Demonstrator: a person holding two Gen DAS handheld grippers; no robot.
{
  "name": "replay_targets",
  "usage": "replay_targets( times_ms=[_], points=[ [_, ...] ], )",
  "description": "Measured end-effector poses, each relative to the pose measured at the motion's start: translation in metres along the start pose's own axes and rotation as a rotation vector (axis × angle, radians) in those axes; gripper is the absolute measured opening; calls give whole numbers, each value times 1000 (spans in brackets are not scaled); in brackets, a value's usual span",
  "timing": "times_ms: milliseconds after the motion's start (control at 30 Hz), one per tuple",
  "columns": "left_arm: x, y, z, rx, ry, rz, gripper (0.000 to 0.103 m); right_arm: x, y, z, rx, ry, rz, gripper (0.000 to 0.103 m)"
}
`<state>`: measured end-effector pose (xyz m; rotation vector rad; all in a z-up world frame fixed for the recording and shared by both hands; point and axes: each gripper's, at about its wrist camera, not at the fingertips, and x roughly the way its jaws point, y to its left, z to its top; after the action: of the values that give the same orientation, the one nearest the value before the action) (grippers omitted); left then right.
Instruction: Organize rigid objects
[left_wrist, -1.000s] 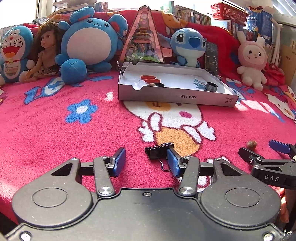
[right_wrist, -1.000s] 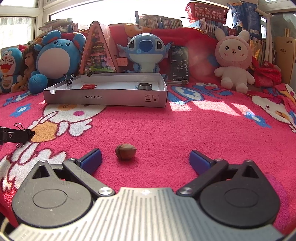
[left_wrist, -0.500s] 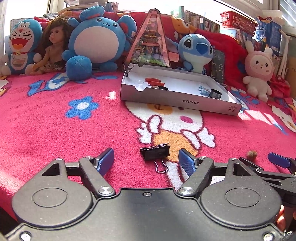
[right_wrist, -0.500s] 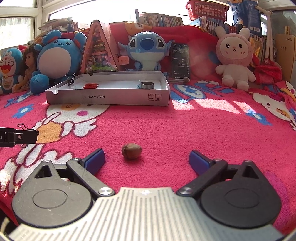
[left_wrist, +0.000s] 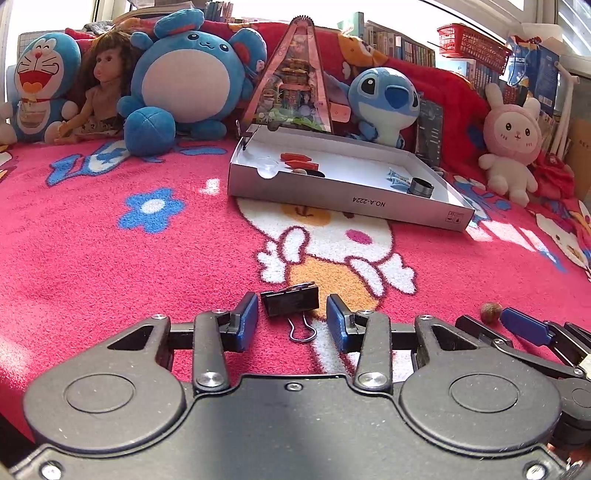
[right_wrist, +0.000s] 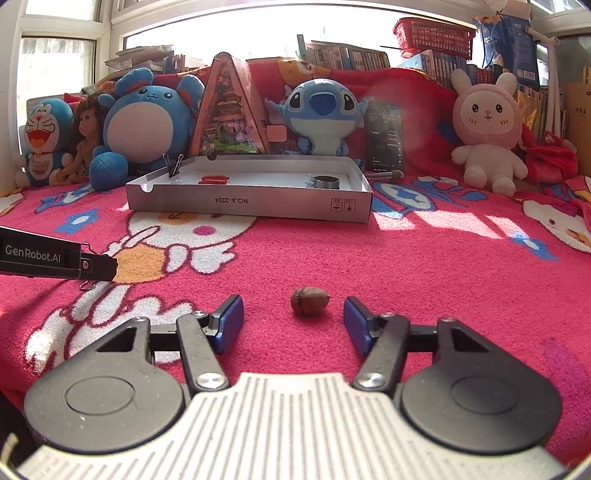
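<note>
Binder clip (left_wrist: 290, 301) first: small black one lying on the pink cartoon blanket (left_wrist: 92, 258), its long axis running left to right with a slight tilt (right end a bit farther away), and one wire handle loop pointing back toward the camera while the other shows at the far edge. It sits right between the blue pads of the left gripper (left_wrist: 291, 321); the jaws have just been closing in on it, but there's still a sliver of blanket visible on each side, so they're narrow and not pinching yet. Over to the right, a little brown nut (right_wrist: 309, 301), roundish with a darker cap end facing left, lies on the blanket between the pads of the right gripper (right_wrist: 293, 322). Those jaws have also just been closing, and they're still clearly apart from the nut, with more gap on the left side than the right. Farther back sits a shallow white cardboard box (left_wrist: 351, 201) with "NO.A-2224" printed upside down on its near wall. Inside are a couple of red pieces (left_wrist: 297, 159) and a metal ring (left_wrist: 421, 186), plus another black binder clip (right_wrist: 176, 166) clamped on its far left corner. Plush toys (left_wrist: 188, 74) line the far edge.
</note>
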<state>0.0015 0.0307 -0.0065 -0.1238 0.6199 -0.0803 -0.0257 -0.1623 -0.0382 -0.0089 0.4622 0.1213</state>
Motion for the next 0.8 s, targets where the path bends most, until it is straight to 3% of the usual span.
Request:
replay_targets(
  times_ms=[67,267,367,800],
  points=[
    [0,-5,-1,27,-10,6,31,-1,0,0,13,-1,7,54],
    [-1,-10,0,42,-22,2,31,0,-2,2,43,1,33,38],
    [-1,-10,2,45,-27,-5,31,1,-1,4,32,2,36,26],
    [-5,-10,17,58,-59,-4,31,2,-5,19,29,-34,35,24]
  ],
)
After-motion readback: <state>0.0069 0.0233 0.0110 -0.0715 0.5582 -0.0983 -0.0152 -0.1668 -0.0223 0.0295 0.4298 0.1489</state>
